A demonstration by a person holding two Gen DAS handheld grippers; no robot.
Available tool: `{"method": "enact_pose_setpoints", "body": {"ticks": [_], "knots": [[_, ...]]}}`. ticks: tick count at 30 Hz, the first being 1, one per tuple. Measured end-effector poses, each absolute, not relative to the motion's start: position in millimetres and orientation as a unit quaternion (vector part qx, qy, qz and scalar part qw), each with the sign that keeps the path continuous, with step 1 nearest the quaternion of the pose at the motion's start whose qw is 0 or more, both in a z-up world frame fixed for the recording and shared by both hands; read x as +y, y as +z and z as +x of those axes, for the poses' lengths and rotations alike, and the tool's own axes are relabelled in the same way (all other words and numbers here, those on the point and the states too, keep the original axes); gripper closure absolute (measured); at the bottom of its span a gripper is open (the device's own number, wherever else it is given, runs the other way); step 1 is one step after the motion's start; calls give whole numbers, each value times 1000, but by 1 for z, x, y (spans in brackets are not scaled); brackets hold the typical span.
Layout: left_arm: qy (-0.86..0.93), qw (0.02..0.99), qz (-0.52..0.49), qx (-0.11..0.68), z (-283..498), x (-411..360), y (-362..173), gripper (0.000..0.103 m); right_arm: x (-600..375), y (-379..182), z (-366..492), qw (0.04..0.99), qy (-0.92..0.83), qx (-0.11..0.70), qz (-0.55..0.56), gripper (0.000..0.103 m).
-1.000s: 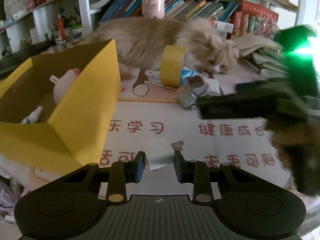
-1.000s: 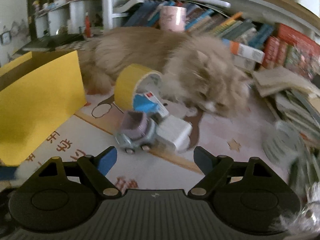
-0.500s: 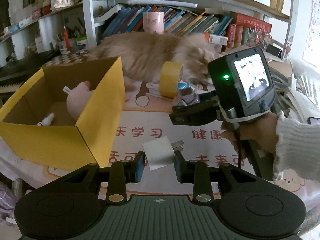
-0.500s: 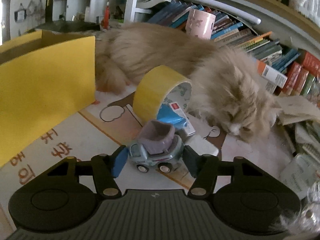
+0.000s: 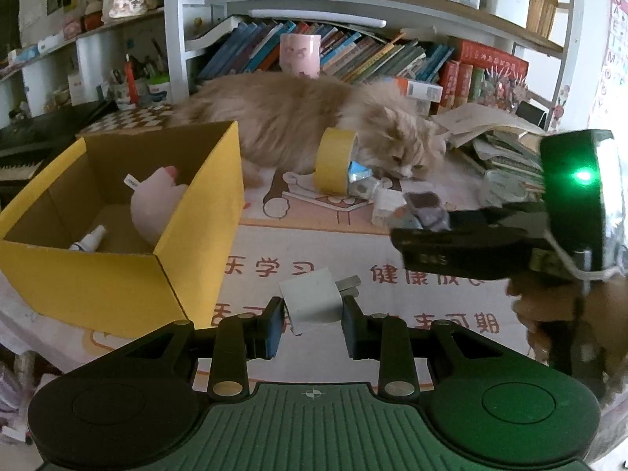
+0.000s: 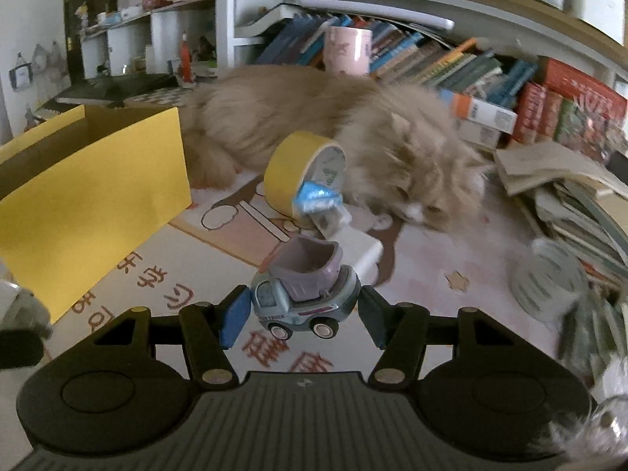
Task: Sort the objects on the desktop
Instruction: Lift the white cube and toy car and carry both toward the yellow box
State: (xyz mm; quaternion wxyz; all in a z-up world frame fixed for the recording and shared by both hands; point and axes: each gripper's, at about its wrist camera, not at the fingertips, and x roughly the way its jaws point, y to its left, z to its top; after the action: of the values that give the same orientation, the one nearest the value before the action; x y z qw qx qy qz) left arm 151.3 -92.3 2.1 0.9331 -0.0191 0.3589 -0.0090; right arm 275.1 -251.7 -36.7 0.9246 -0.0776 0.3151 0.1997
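My left gripper point(image 5: 312, 320) is shut on a white plug charger point(image 5: 314, 300) and holds it above the mat, to the right of the open yellow box point(image 5: 129, 274). The box holds a pink plush point(image 5: 157, 200) and a small white bottle point(image 5: 90, 237). My right gripper point(image 6: 300, 316) is shut on a small toy truck point(image 6: 306, 298) with a purple bed and holds it above the mat. The right gripper also shows in the left wrist view point(image 5: 471, 247). The yellow box point(image 6: 90, 200) stands at the left in the right wrist view.
A fluffy cat point(image 5: 314, 125) lies across the back of the desk. A yellow tape roll point(image 6: 298, 172), a blue packet point(image 6: 318, 196) and a white block point(image 6: 361, 251) lie before it. Stacked books and papers point(image 6: 569, 196) fill the right side.
My right gripper closed on the toy truck and lifted it back off the mat. My left gripper still holds the charger and the view has risen a little.
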Motion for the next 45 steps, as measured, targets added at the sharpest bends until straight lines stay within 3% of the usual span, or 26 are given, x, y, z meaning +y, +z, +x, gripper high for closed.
{"method": "enact_pose_setpoints", "body": {"ticks": [23,45], "knots": [[-80,943,-22,323,106,-72,17,73,-283,-6,151,932,116,343,-8,45],[-147,931,-35,333,44,9,5,73,-192,6,53,931,68,359,-1,45]]}}
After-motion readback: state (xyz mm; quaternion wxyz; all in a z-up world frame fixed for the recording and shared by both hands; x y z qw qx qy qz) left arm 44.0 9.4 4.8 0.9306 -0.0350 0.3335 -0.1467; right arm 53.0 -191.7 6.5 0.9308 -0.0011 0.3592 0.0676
